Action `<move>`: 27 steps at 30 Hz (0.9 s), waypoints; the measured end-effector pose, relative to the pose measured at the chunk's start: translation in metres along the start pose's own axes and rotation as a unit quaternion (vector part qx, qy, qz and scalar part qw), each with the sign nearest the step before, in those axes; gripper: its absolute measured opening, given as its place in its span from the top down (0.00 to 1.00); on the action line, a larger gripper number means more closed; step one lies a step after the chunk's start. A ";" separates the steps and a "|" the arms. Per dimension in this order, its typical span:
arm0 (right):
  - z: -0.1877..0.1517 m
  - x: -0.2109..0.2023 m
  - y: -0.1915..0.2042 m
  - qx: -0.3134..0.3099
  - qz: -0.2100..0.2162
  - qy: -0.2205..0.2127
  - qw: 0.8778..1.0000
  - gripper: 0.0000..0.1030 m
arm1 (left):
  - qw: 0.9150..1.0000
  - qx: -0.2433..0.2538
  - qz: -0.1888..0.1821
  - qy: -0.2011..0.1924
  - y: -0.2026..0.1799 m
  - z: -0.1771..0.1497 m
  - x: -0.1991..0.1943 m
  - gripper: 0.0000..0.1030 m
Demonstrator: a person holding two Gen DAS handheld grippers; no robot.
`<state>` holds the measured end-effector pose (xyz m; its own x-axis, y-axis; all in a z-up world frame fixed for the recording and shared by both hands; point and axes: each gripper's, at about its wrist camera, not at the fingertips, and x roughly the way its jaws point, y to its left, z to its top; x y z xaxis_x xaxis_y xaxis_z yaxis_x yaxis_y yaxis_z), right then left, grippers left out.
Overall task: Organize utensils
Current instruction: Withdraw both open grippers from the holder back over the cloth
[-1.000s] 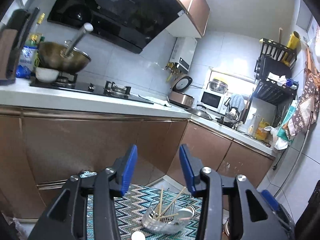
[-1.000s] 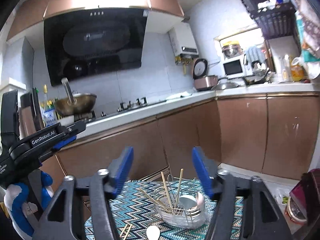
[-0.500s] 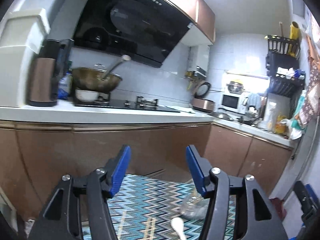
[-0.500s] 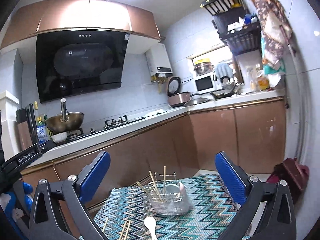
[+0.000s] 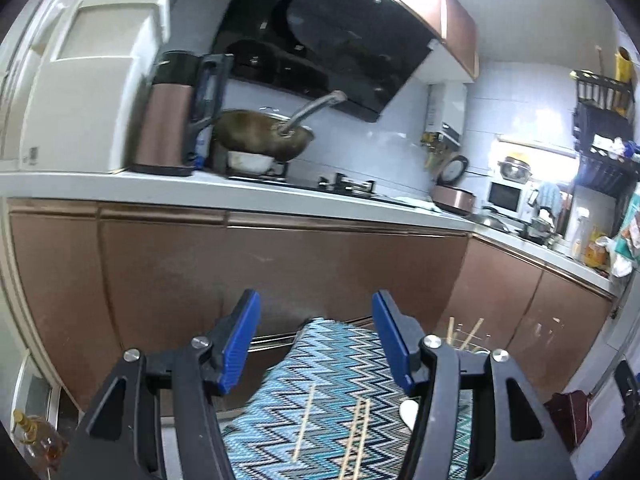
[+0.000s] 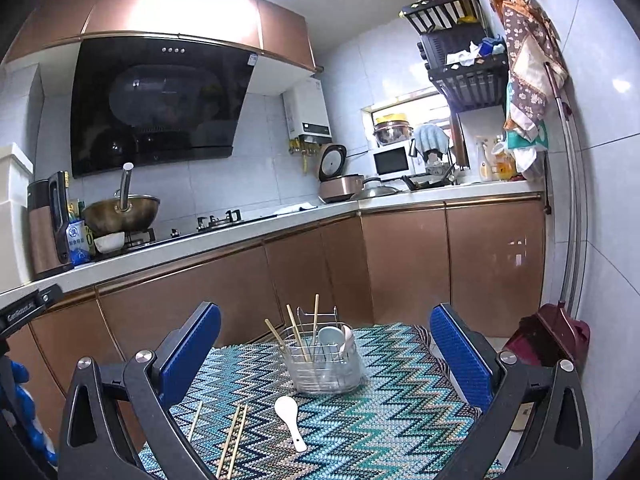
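Both tools have been swinging across the kitchen since a second ago, and both have been spreading their jaws: the left tool (image 5: 316, 336) is now standing part-way apart with nothing between its blue pads, and the right tool (image 6: 325, 354) is gaping about as wide as it goes, also empty.

Going left to right over the zigzag mat (image 6: 384, 420) that covers the tabletop: one loose chopstick (image 6: 195, 420) is lying nearest the left edge, then a pair of chopsticks (image 6: 233, 438) lying side by side, all with their long axes running near to far and leaning a little rightward at the far end. Just right of them the white spoon (image 6: 290, 420) is resting with its bowl at the far end and its handle pointing back toward the near right. Beyond it, at the far middle of the mat, the clear utensil holder (image 6: 326, 368) is standing upright, already carrying several chopsticks and spoons that are poking upward.

Judging by this, a pickup is being lined up. It would go best by lowering the left tool over the middle of a chopstick, jaws set across its length, then tipping it upright over the holder before letting go.
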<state>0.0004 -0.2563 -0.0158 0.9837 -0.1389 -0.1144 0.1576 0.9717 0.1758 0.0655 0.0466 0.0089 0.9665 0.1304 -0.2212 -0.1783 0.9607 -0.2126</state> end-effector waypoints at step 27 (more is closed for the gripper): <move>0.002 -0.026 0.010 0.006 0.091 -0.046 0.995 0.00 | 0.998 -0.032 -0.015 -0.045 0.037 0.002 -0.020 0.45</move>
<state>-0.0230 -0.2438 -0.0090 0.9997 0.0210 0.0110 -0.0227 0.9802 0.1966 0.0394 0.0804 0.0076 0.9836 0.1267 -0.1284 -0.1584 0.9471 -0.2792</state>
